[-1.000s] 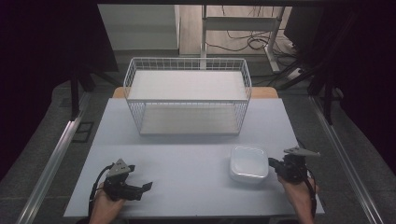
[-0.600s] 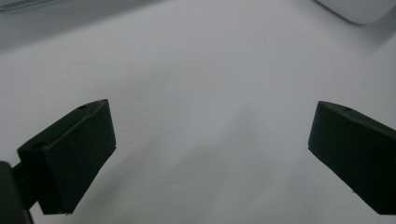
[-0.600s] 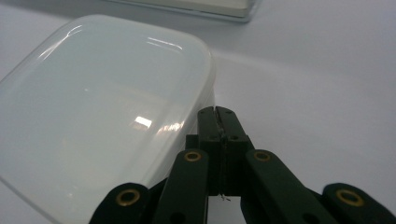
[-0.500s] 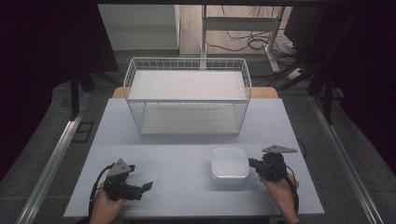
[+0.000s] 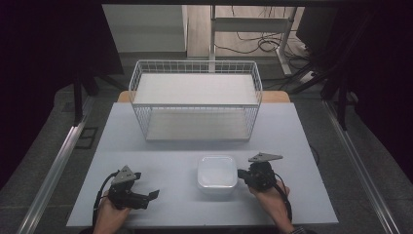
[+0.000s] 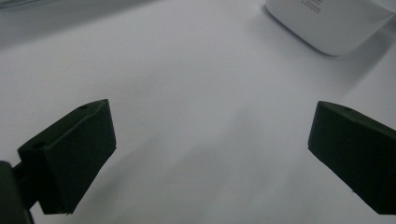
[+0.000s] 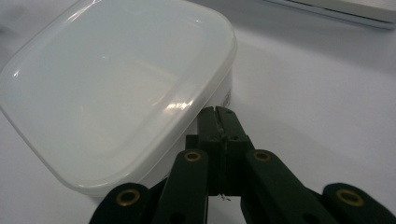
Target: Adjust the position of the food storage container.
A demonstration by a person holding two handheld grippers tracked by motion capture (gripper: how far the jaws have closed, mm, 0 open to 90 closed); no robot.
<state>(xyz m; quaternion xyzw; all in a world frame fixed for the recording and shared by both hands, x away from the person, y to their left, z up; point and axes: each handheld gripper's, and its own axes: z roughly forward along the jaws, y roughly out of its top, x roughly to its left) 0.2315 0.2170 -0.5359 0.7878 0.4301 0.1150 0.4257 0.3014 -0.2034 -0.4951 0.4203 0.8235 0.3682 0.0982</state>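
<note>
The left claw [image 5: 146, 197] rests low on the pale grey tabletop [image 5: 160, 161] with its jaws wide apart and nothing between them, as if it waits its turn. In the middle of the near part sits the white square plastic box with its lid on [image 5: 217, 173]. Small print on its side is too blurry to read. The right claw [image 5: 242, 174] is pressed shut, empty, its tip touching the box's side, probably to push it. Behind stands the white wire basket [image 5: 195, 66].
</note>
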